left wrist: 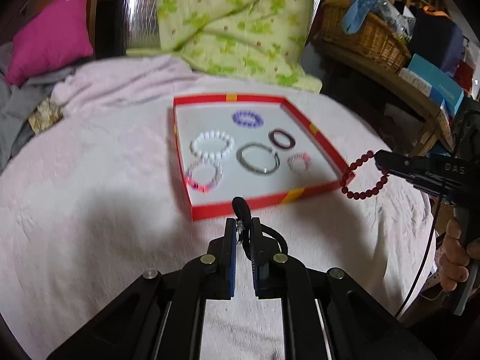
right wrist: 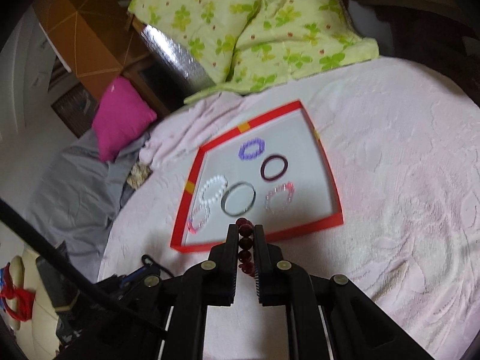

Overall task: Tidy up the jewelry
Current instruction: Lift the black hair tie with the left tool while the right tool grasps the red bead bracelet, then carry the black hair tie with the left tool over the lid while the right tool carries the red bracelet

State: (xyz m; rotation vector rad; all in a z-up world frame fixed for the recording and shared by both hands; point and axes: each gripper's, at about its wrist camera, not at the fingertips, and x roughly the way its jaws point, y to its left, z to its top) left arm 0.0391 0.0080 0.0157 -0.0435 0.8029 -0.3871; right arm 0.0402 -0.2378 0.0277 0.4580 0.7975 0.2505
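Note:
A red-rimmed tray with a white floor lies on the pink bedspread and holds several bracelets: purple, white beads, grey ring, dark ring, pink and a pink-purple one. My left gripper is shut on a black cord bracelet just before the tray's near rim. My right gripper is shut on a dark red bead bracelet, which hangs by the tray's right corner in the left wrist view.
A green floral quilt lies behind the tray. A magenta pillow and grey cloth sit at the left. A wicker basket and boxes stand on a wooden shelf at the right.

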